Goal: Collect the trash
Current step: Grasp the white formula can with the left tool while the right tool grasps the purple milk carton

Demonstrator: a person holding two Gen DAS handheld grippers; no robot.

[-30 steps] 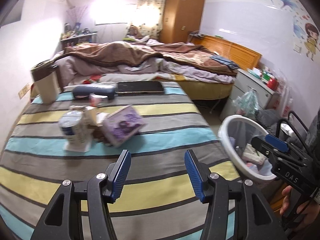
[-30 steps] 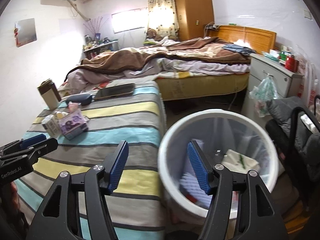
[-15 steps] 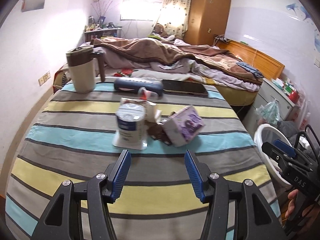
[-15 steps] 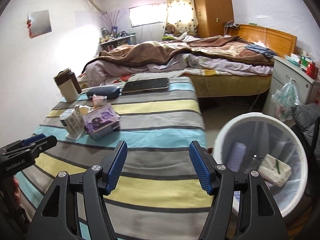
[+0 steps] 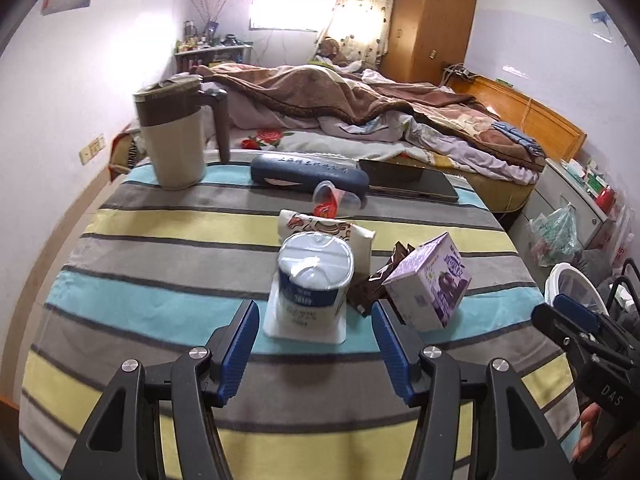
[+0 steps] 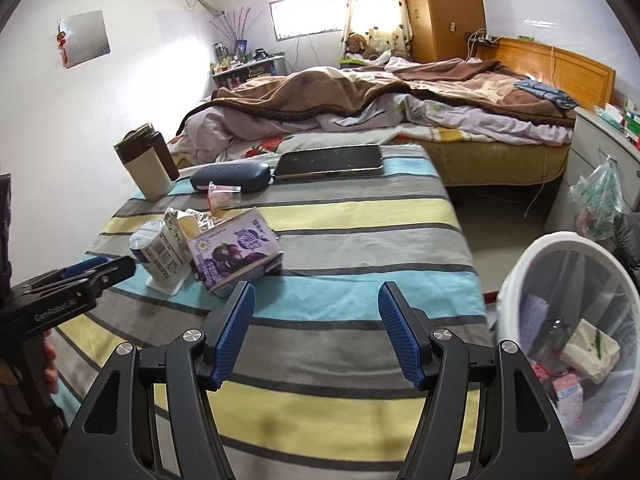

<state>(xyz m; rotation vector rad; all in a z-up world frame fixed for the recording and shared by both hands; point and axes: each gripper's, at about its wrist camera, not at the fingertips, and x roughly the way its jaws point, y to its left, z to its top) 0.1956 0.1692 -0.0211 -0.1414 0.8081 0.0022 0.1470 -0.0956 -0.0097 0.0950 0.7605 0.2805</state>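
At the left of the left wrist frame we see a beige jug (image 5: 173, 136) on the striped worktop (image 5: 160, 248). At centre our left hand-held gripper (image 5: 314, 346) hangs with its fingers apart, holding nothing, just short of the white cup (image 5: 310, 284); a brown wrapper (image 5: 370, 286) and purple carton (image 5: 430, 286) lie beside it. Our right hand-held gripper (image 6: 316, 334) is likewise spread and unladen, the white bin (image 6: 520, 264) at lower right

The left gripper (image 5: 316, 344) has neared the white cup (image 5: 314, 280) (jaws wide).
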